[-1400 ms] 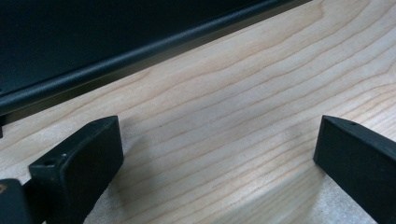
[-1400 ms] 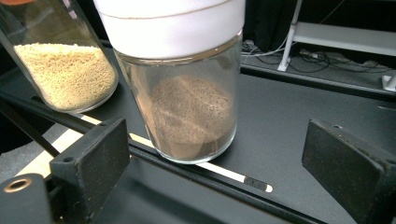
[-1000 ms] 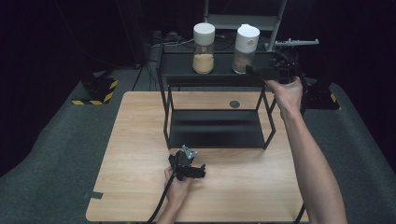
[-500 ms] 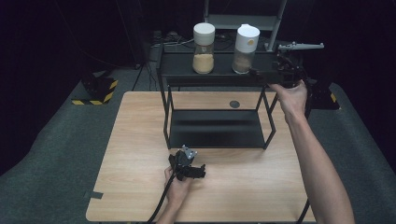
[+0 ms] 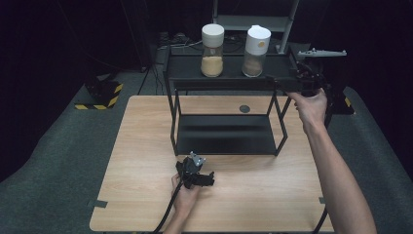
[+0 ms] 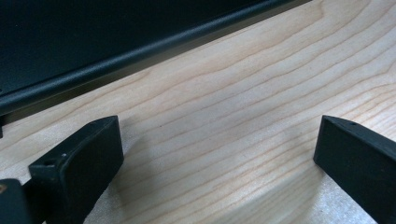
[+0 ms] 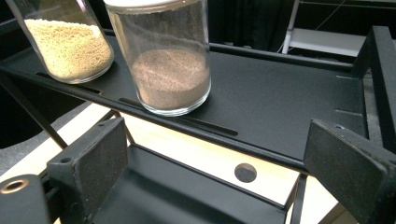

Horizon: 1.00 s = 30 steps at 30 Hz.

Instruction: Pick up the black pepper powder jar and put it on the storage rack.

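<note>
Up at the right end of the rack's top shelf (image 5: pixel 277 66), the right gripper (image 5: pixel 285 84) has its fingers (image 7: pixel 88 161) spread wide and empty, aimed at the jar of brown powder (image 7: pixel 168 70), which stands upright on that shelf toward its right end, just beside the jar of yellow grains (image 7: pixel 65 39). The step in hand looks like the approach to a grasp: the brown jar sits ahead of the fingers and apart from them. Next, I judge, the fingers must move forward to straddle the glass body below the white lid (image 5: pixel 257 38), then close without knocking the neighbour. The left gripper (image 5: pixel 197 174) rests near the bench's front edge, its fingers (image 6: pixel 81 163) also released, with bare wood between them. The bench (image 5: pixel 146 146) is pale wood with a round hole (image 5: pixel 244 108) near its back edge; dark floor and black surroundings lie beyond it.
</note>
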Each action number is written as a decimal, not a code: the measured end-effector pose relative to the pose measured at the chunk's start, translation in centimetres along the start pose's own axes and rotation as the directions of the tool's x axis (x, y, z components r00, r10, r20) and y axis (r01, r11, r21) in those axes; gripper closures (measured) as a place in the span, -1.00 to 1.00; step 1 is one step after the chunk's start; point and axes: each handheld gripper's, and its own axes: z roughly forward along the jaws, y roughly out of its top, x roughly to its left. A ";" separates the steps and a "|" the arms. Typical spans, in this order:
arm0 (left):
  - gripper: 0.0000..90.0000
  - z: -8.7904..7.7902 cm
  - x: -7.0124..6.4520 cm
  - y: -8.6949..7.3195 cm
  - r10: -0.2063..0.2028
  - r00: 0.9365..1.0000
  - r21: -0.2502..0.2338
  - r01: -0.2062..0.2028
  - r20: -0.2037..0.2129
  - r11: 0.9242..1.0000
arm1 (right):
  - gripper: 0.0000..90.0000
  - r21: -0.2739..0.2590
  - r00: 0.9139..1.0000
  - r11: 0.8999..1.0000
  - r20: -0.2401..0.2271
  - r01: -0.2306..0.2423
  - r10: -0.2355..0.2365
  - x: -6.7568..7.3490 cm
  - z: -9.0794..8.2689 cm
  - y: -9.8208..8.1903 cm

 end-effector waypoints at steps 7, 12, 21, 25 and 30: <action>-0.97 0.0 0.0 0.0 0.000 1.000 0.000 0.000 0.000 1.000 | -0.86 -0.004 1.000 1.000 -0.009 0.001 -0.001 -0.3 -0.3 -0.6; -0.97 0.0 0.0 0.0 0.000 1.000 0.000 0.000 0.000 1.000 | -0.86 -0.007 1.000 1.000 -0.018 -0.002 0.002 -0.4 -0.5 -1.1; -0.97 0.0 0.0 0.0 0.000 1.000 0.000 0.000 0.000 1.000 | -0.86 -0.008 1.000 1.000 -0.026 -0.006 0.005 -0.7 -0.9 -1.9; -0.97 0.0 0.0 0.0 0.000 1.000 0.000 0.000 0.000 1.000 | -0.86 -0.006 1.000 1.000 -0.027 -0.009 0.008 -0.9 -1.0 -2.3; -0.97 0.0 0.0 0.0 -0.001 1.000 -0.001 0.001 0.000 1.000 | -0.87 -0.007 1.000 1.000 -0.030 -0.009 0.009 -1.0 -1.1 -2.6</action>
